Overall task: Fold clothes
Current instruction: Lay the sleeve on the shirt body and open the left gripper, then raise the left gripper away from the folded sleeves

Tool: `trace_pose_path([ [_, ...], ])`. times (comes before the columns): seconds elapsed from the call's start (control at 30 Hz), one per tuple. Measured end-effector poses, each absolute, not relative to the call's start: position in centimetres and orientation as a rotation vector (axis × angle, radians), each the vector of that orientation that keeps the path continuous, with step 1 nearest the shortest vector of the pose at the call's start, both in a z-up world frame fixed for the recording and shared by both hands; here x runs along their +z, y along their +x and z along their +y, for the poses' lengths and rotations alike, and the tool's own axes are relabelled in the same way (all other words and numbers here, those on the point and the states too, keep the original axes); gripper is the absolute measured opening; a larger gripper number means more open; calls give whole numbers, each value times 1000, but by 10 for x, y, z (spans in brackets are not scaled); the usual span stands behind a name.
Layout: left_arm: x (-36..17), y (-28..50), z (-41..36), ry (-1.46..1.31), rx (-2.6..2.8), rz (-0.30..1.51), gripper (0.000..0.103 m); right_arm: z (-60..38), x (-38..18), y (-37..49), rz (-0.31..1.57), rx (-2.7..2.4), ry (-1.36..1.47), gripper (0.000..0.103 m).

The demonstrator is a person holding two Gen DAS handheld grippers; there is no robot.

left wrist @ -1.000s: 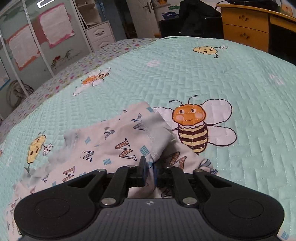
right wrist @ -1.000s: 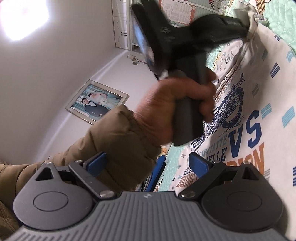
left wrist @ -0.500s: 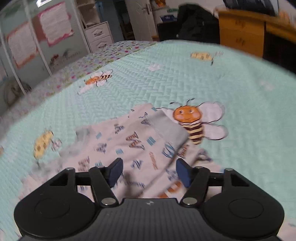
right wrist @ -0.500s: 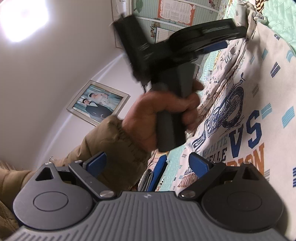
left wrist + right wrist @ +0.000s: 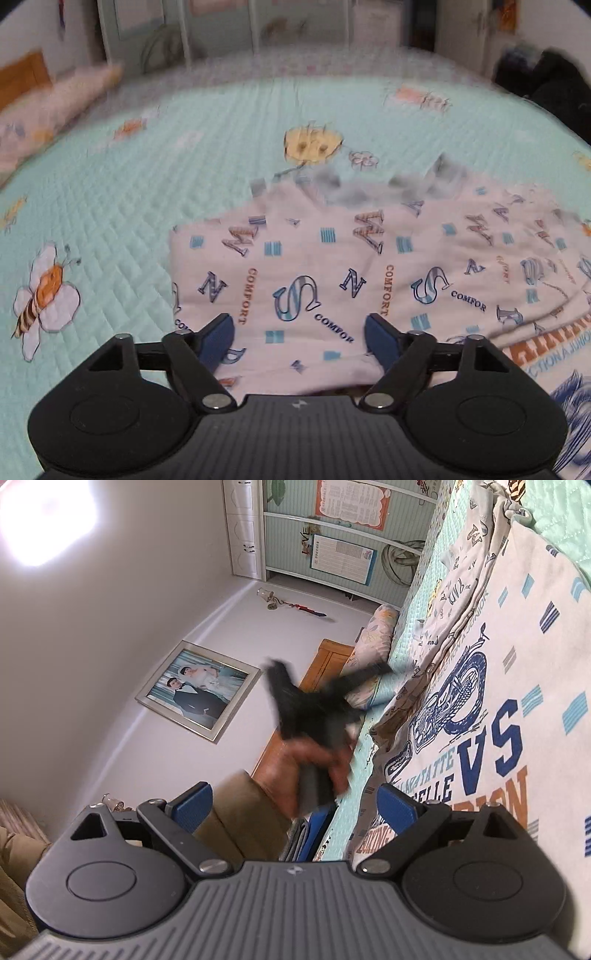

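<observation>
The left gripper [image 5: 298, 334] is seen with its blue pads [image 5: 218, 338] spread wide, the jaws having just been opening; nothing is gripped, though the printed garment [image 5: 332, 266] lies on the bed directly below and ahead of the gap between them. The garment is pale, patterned with letters and the word COMFORT; a folded-over layer is laid flat in front of this gripper, its left edge just beyond the left pad, its grey-trimmed far edge blurred further ahead. To the gripper's right a larger graphic print [image 5: 554, 347] on the same garment is partly seen. The mint quilted bedspread [image 5: 122, 192] extends to the left and ahead of the gripper; a bee motif [image 5: 42, 295] is stitched on it well to the left.

The right gripper [image 5: 293, 808] is likewise held wide apart with nothing between its pads; it is tilted on its side, so the bed appears as a slope on its right. The garment's front, with a blue emblem and lettering [image 5: 491, 746], lies just beside and beyond the right pad. Ahead of this gripper a hand [image 5: 314, 771] in a tan sleeve [image 5: 240, 812] is seen clasping the blurred left gripper [image 5: 321, 705] near the garment's edge; whether cloth is touched there cannot be told. A framed photograph [image 5: 199, 688] hangs on the wall to the left.
</observation>
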State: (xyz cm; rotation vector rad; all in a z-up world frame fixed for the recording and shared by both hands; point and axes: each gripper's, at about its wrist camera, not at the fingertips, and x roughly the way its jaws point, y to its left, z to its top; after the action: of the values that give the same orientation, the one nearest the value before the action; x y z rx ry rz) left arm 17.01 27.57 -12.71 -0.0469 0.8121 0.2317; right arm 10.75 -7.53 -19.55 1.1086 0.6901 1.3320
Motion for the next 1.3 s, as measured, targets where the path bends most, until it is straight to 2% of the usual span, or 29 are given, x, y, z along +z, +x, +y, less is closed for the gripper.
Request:
trace_pose_path([
  [0.1, -115, 152, 289, -164, 249, 741, 80, -77, -195, 107, 689, 1333, 1108, 96],
  [0.23, -93, 129, 304, -339, 208, 617, 82, -78, -195, 107, 688, 1334, 1108, 96],
  [0.33, -108, 136, 295, -246, 202, 741, 83, -77, -195, 107, 689, 1333, 1108, 96],
  [0.43, -130, 141, 285, -107, 270, 836, 91, -77, -195, 107, 688, 1334, 1106, 96],
  [0.53, -120, 129, 294, -219, 285, 791, 84, -77, -195, 107, 688, 1334, 1104, 96],
  [0.63, -104, 117, 292, -232, 312, 684, 86, -77, -195, 107, 688, 1333, 1104, 96],
  [0.67, -101, 114, 291, -226, 307, 671, 91, -77, -195, 107, 688, 1333, 1104, 96],
  [0.7, -104, 116, 288, -193, 314, 703, 93, -77, -195, 106, 688, 1333, 1104, 96],
  [0.77, -120, 122, 288, -110, 358, 836, 90, -78, -195, 106, 689, 1333, 1104, 96],
  [0.8, -124, 118, 290, -119, 366, 846, 88, -78, -194, 106, 689, 1333, 1104, 96],
  [0.97, -118, 72, 316, -435, 349, 729, 88, -77, -195, 109, 688, 1335, 1106, 96],
  [1.1, -126, 63, 307, -382, 318, 742, 88, -76, -197, 111, 687, 1335, 1103, 96],
  [1.13, -127, 63, 305, -366, 314, 738, 86, -76, -196, 111, 686, 1334, 1101, 96],
  [1.3, -130, 73, 309, -350, 334, 706, 63, -75, -196, 109, 681, 1328, 1090, 96],
])
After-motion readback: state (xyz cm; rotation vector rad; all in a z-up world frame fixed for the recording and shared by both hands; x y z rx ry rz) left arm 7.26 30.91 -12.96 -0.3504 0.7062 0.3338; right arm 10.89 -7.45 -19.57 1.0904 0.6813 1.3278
